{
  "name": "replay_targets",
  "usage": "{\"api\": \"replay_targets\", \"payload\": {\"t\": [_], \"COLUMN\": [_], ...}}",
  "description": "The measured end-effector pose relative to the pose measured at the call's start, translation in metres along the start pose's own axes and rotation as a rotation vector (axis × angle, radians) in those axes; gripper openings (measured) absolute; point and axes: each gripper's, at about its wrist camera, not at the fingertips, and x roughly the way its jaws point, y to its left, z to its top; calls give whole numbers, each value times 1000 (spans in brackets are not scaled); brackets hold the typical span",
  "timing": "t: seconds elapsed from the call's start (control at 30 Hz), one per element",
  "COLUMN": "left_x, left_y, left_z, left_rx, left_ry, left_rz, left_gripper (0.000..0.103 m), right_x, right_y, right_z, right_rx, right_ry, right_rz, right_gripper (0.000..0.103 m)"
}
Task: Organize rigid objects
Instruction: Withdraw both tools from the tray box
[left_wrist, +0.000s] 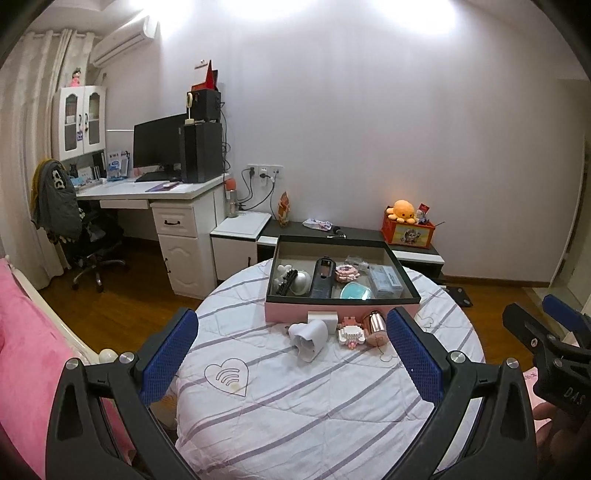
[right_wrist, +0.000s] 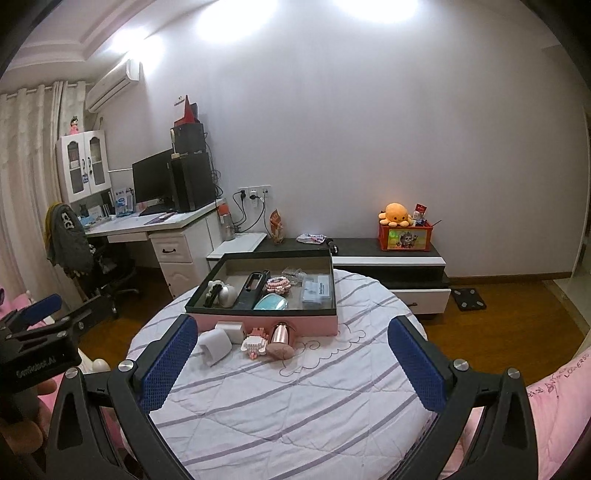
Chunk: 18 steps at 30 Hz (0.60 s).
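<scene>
A pink box with a dark rim stands on the round quilted table and holds several small items. In front of it lie a white charger, a white cube, a pink block figure, a rose-gold cylinder and a pink pebble-like piece. My left gripper is open and empty, near the objects. My right gripper is open and empty, to their right.
A white desk with monitor and a chair stand at back left. A low dark cabinet holds an orange crate with a plush toy. Pink bedding lies at left.
</scene>
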Motion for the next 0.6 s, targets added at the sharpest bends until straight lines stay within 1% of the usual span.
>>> {"api": "replay_targets", "payload": {"t": [0.33, 0.6], "left_x": [-2, 6], "left_y": [2, 1], "left_z": [-2, -6], "left_rx": [-5, -11], "left_ry": [0, 27], "left_rz": [1, -1], "left_gripper": [103, 103], "right_x": [-2, 2], "right_y": [-1, 0], "right_z": [0, 0], "right_rx": [-1, -6], "right_ry": [1, 24], "right_rz": [1, 2], "right_gripper": [103, 103]}}
